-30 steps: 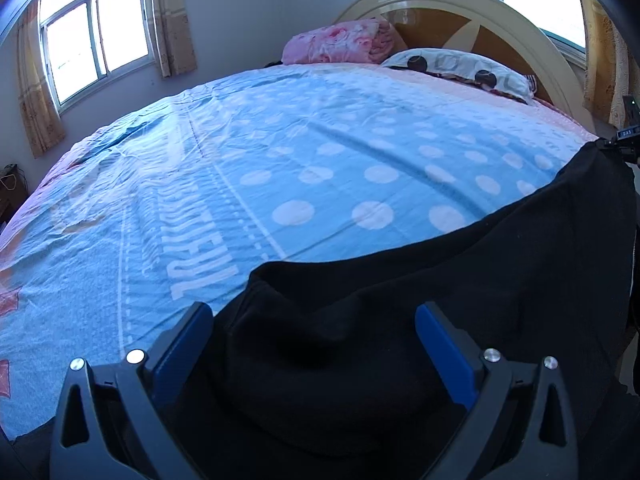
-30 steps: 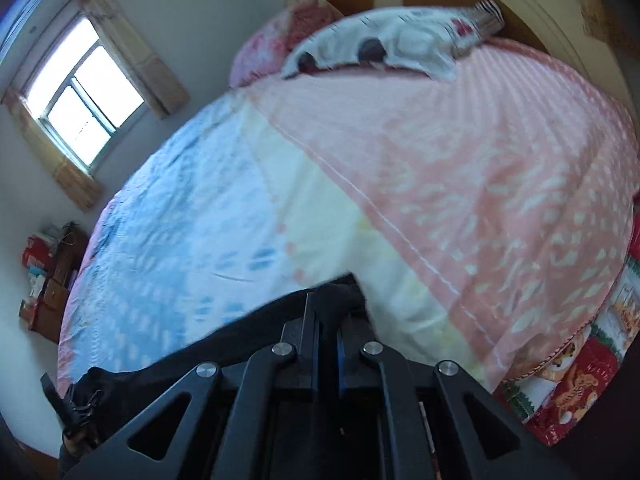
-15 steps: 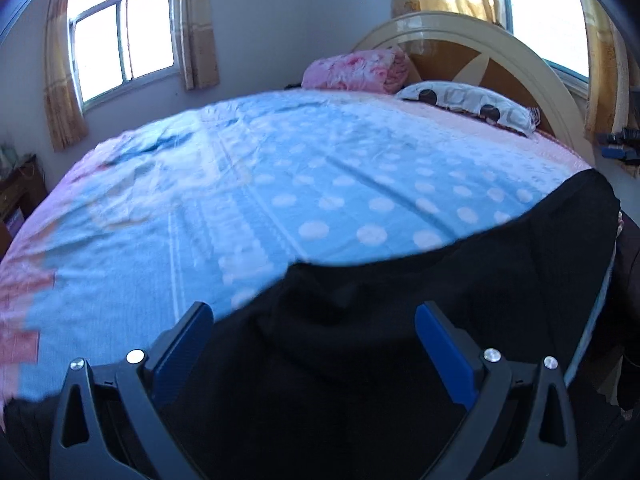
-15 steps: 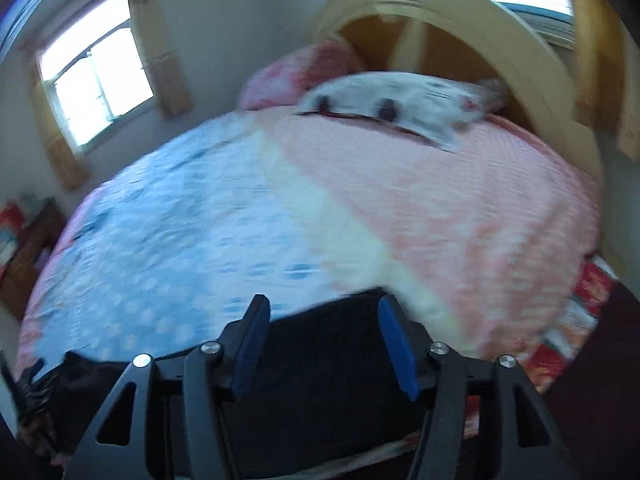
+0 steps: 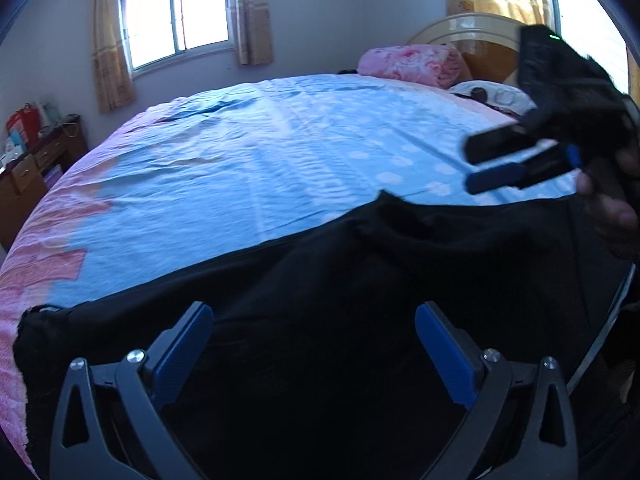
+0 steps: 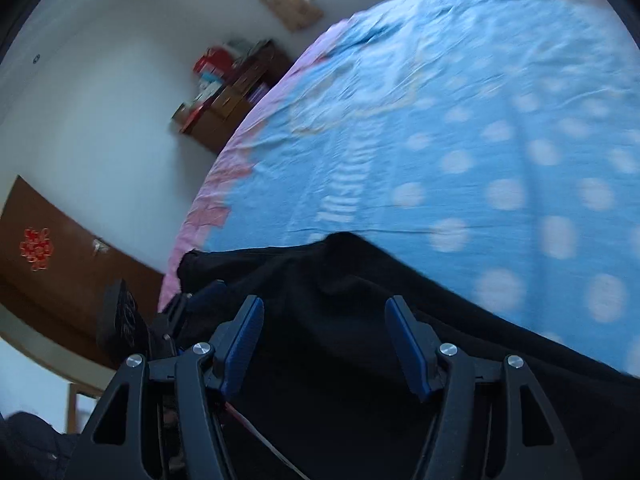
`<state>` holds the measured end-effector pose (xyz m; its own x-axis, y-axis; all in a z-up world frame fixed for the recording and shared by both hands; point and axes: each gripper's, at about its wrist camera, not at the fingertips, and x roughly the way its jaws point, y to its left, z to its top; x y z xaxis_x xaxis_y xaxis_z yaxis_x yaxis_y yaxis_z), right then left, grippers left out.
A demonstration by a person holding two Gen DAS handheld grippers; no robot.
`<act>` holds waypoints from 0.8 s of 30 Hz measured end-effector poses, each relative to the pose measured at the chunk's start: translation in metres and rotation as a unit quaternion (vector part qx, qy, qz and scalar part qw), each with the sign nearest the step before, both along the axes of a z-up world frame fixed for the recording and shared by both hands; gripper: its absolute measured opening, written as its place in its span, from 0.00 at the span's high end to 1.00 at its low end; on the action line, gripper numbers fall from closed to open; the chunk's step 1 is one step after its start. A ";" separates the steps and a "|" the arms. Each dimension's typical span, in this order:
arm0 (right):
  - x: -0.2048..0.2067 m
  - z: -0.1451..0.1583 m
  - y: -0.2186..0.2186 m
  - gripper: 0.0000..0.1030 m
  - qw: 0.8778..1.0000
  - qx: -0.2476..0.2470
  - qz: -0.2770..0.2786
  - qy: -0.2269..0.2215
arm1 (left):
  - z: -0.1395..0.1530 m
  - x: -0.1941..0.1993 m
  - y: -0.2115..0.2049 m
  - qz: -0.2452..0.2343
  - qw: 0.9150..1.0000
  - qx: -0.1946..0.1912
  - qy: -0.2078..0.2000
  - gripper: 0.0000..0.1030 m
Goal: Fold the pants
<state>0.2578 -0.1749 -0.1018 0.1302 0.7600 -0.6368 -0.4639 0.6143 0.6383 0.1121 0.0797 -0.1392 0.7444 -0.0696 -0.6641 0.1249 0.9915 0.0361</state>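
The black pants point(image 5: 360, 280) lie spread along the near edge of the bed, over the blue dotted sheet point(image 5: 260, 160). My left gripper point(image 5: 312, 344) is open and empty just above the pants. My right gripper point(image 6: 324, 336) is open and empty above the pants point(image 6: 360, 300) too. It also shows in the left wrist view point(image 5: 492, 164) at the right, held above the cloth, fingers pointing left. The left gripper shows in the right wrist view point(image 6: 200, 300) at the lower left.
A pink quilt point(image 5: 412, 60) and a spotted pillow point(image 5: 488, 94) lie by the headboard point(image 5: 476, 32). A wooden dresser point(image 5: 36, 168) with boxes stands left of the bed, also in the right wrist view point(image 6: 228, 96). A brown door point(image 6: 52, 272) is at the left.
My right gripper opened and let go of the pants, then swung left over the bed. The pants now lie flatter on the bed. My left gripper stayed open and turned left.
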 end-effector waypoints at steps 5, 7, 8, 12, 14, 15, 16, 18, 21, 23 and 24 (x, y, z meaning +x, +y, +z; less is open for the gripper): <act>0.032 -0.032 0.034 0.37 0.998 0.005 0.006 0.065 | -0.013 -0.004 0.021 0.018 1.000 0.000 0.008 0.00; 0.038 -0.047 0.046 0.41 0.995 0.005 0.020 0.095 | -0.018 -0.002 0.026 0.022 1.000 -0.006 0.012 0.00; 0.043 -0.051 0.050 0.64 0.994 -0.001 0.025 0.103 | -0.019 -0.001 0.027 0.021 1.000 -0.007 0.011 0.00; 0.054 -0.049 0.061 0.95 0.997 -0.019 0.007 0.069 | -0.023 0.002 0.026 0.018 1.000 0.000 0.011 0.00; 0.059 -0.045 0.062 0.96 0.999 -0.021 -0.006 0.042 | -0.026 0.002 0.025 0.018 1.000 0.003 0.011 0.00; 0.063 -0.049 0.064 1.00 0.998 -0.038 -0.016 0.038 | -0.027 0.002 0.025 0.018 1.000 0.006 0.011 0.00; 0.068 -0.054 0.064 1.00 0.997 -0.071 -0.032 0.028 | -0.027 0.002 0.024 0.018 1.000 0.010 0.010 0.00; 0.078 -0.065 0.057 1.00 0.997 -0.043 -0.041 0.046 | -0.027 0.001 0.023 0.018 1.000 0.011 0.010 0.00; 0.074 -0.057 0.050 0.99 0.998 -0.035 -0.034 0.035 | -0.026 0.002 0.022 0.021 1.000 0.013 0.015 0.00; 0.070 -0.047 0.041 0.99 0.998 -0.028 -0.043 0.026 | -0.025 0.003 0.020 0.024 0.999 0.015 0.020 0.00; 0.066 -0.040 0.037 0.98 0.998 -0.024 -0.046 0.020 | -0.025 0.004 0.020 0.027 0.999 0.014 0.023 0.00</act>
